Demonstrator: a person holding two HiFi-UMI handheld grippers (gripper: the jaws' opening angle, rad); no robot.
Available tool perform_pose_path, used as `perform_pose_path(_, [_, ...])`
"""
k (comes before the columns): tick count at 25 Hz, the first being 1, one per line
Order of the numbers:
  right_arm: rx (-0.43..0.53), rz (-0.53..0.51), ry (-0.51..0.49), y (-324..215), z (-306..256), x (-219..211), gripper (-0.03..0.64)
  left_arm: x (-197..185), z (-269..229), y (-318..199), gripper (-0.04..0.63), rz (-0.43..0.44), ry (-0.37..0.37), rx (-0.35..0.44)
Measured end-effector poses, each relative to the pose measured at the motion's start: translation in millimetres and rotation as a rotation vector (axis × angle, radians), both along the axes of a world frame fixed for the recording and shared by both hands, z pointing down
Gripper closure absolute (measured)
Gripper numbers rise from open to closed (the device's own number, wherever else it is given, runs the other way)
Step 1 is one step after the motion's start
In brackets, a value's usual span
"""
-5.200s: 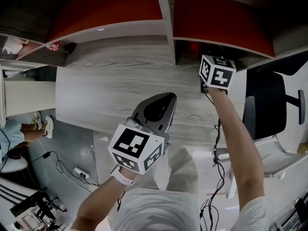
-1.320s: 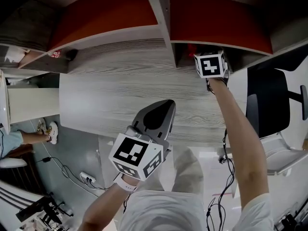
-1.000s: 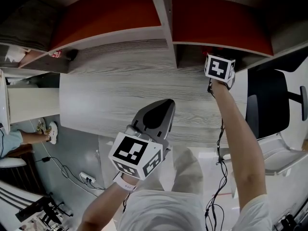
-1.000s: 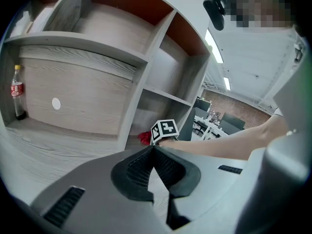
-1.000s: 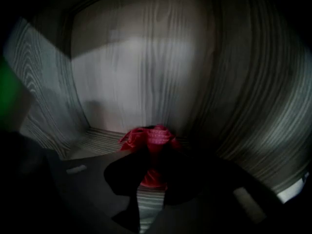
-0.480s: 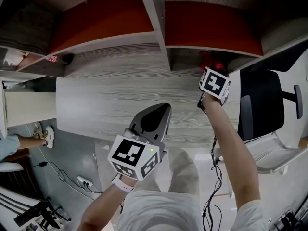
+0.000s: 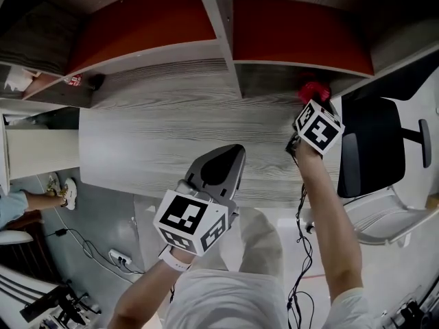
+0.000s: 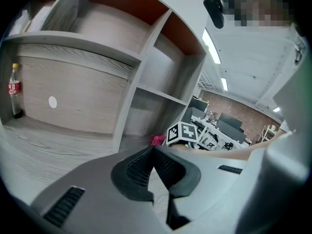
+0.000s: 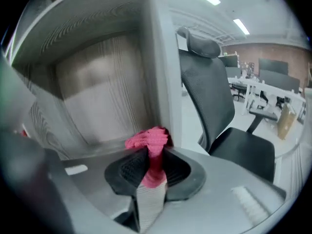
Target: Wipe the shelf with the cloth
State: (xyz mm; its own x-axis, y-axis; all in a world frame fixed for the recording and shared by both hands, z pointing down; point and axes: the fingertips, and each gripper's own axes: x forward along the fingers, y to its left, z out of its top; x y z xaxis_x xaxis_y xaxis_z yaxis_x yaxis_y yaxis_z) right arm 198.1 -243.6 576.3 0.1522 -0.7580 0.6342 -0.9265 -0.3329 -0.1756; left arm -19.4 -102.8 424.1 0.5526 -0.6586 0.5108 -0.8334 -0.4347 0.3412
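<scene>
The wiping step is in hand at the right-hand bay of the shelf (image 9: 97,77). The right gripper (image 9: 148,165) has its fingers (image 9: 127,168) pinched tight on the pink cloth (image 9: 147,139), and a bunched tuft stands proud of the tips. From the head view the cloth sits at about 1 o'clock, at the mouth of that bay. It is just beside the shelf's outer side panel (image 9: 158,67), with the office chair (image 9: 214,91) beyond at 3 o'clock. Whether the tuft actually presses on the wood-grain floor of the bay cannot be told from these views (it looks close to it, at least).

The left gripper (image 8: 154,152) hangs idle over the near edge of the desk (image 7: 158,132), at roughly 6 o'clock. Its fingers (image 8: 139,168) are closed together with nothing between them. A bottle (image 8: 14,89) stands in the far left bay, at about 10 o'clock, well apart from the work.

The cloth appears to be at the right-hand end of a stroke. The next move likely calls for bearing the tuft down onto the surface and drawing it toward 9 o'clock, as far as the upright divider (image 7: 228,60). The pinch needs to stay firm so the cloth does not drag free, and the hard fingertips should stay off the panel.
</scene>
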Motion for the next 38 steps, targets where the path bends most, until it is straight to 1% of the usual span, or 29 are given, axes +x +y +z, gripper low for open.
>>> perform_pose_path(5, [0.113, 0.102, -0.092, -0.5, -35.6, 4.7, 0.529, 3.2, -2.2, -0.3, 0.589, 0.003, 0.004, 0.002])
perform_pose_path(8, [0.164, 0.174, -0.182, 1.0, -55.7, 7.6, 0.529, 2.4, -3.1, -1.5, 0.589, 0.002, 0.005, 0.006])
perform_pose_path(10, [0.195, 0.202, -0.227, 2.0, -68.2, 8.7, 0.529, 1.9, -2.8, -1.6, 0.589, 0.0, 0.004, 0.007])
perform_pose_path(15, [0.296, 0.221, -0.289, 3.5, -107.3, 9.5, 0.529, 3.0, -2.8, -1.4, 0.589, 0.002, 0.005, 0.007])
perform_pose_path(19, [0.416, 0.228, -0.287, 6.1, -142.3, 8.4, 0.529, 4.3, -2.4, -3.3, 0.589, 0.005, 0.001, 0.008])
perform_pose_path(21, [0.459, 0.219, -0.305, 2.4, -148.4, 4.9, 0.528, 5.6, -3.8, -3.7, 0.589, 0.006, 0.001, 0.009])
perform_pose_path(27, [0.509, 0.252, -0.403, -28.8, -145.5, 5.2, 0.528, 1.4, -2.5, -2.9, 0.589, -0.004, -0.002, 0.002])
perform_pose_path(31, [0.557, 0.283, -0.438, -48.7, -150.6, 7.0, 0.528, -2.3, 0.3, -2.1, 0.589, -0.009, -0.007, -0.005])
perform_pose_path(34, [0.598, 0.281, -0.455, -56.8, -153.3, 6.8, 0.529, -8.1, 0.1, -3.8, 0.589, -0.015, -0.012, -0.005])
perform_pose_path(38, [0.591, 0.288, -0.481, -60.9, -138.7, 6.4, 0.529, -13.9, -1.0, -7.4, 0.589, -0.022, -0.019, -0.002])
